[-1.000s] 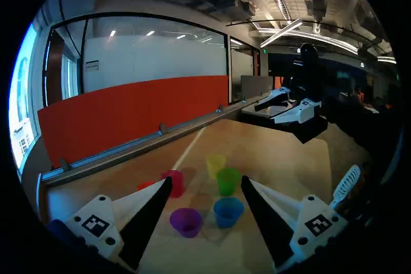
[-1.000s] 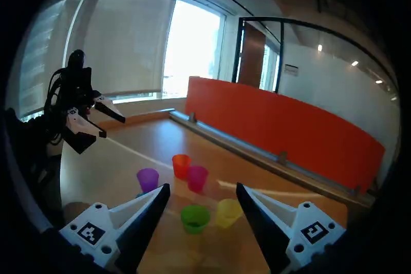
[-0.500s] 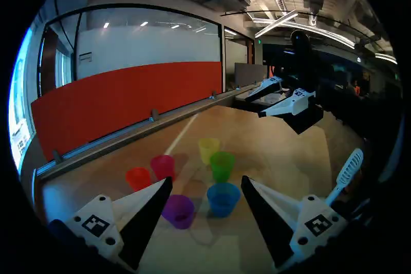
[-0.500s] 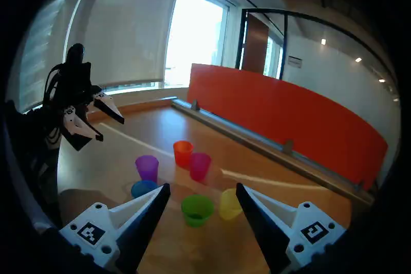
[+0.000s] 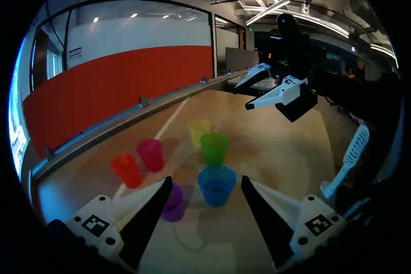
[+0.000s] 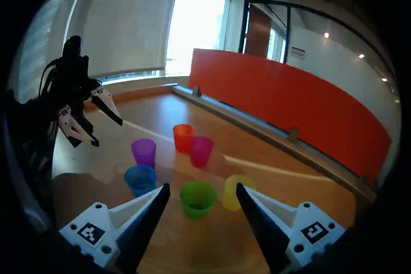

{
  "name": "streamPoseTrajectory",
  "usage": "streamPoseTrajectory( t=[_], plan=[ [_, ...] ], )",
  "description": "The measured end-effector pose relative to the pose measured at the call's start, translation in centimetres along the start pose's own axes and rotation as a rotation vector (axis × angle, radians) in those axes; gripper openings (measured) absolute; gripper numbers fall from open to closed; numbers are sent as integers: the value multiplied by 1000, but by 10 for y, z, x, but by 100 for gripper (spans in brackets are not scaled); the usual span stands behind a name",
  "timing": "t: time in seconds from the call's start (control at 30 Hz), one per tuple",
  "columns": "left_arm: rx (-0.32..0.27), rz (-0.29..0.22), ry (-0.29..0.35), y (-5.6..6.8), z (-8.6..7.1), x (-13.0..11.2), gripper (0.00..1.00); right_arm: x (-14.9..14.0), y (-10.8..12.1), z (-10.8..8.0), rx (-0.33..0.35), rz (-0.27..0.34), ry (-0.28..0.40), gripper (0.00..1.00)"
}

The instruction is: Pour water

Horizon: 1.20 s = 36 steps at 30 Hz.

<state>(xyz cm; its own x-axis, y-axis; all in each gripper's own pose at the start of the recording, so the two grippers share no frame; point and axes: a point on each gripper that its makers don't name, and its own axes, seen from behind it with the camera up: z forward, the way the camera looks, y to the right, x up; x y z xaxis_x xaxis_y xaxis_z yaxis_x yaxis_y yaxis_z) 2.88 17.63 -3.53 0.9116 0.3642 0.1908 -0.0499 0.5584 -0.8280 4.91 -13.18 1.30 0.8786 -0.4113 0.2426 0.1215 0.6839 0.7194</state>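
Note:
Several small plastic cups stand in a cluster on the wooden table. In the left gripper view a blue cup (image 5: pixel 216 185) is nearest, between my open left gripper (image 5: pixel 204 187) fingers' line; a purple cup (image 5: pixel 173 202) is partly behind the left finger, with green (image 5: pixel 213 147), yellow (image 5: pixel 199 131), pink (image 5: pixel 151 153) and red (image 5: pixel 125 169) cups beyond. My right gripper (image 5: pixel 253 88) hangs open above the far side. In the right gripper view the green cup (image 6: pixel 198 198) sits before my open right gripper (image 6: pixel 201 193), with yellow (image 6: pixel 236 190), blue (image 6: pixel 139 179), purple (image 6: pixel 144 151), red (image 6: pixel 183 137) and pink (image 6: pixel 201 151) cups around. My left gripper (image 6: pixel 97 117) is at the left.
An orange partition (image 5: pixel 103 86) with a metal rail (image 5: pixel 128 114) runs along the table's far edge. A white slotted utensil (image 5: pixel 347 161) stands at the table's right side. A bright window (image 6: pixel 198 32) lies behind the table in the right gripper view.
Both grippers have come lower and closer to the cups, which now sit larger in each view. In the left gripper view the red cup came into full sight. Both stay open.

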Motion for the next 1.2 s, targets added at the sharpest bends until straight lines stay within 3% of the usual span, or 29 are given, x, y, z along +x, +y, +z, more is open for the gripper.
streamPoseTrajectory(
  t=[0.63, 1.2],
  plan=[
    [-75, 33, -129, 19, 36, -43, 100, -36, -4, 31, 24, -2, -53, 100],
    [-106, 44, -202, 23, 66, -63, 100, -62, -6, 55, 47, 8, -92, 99]
  ],
)
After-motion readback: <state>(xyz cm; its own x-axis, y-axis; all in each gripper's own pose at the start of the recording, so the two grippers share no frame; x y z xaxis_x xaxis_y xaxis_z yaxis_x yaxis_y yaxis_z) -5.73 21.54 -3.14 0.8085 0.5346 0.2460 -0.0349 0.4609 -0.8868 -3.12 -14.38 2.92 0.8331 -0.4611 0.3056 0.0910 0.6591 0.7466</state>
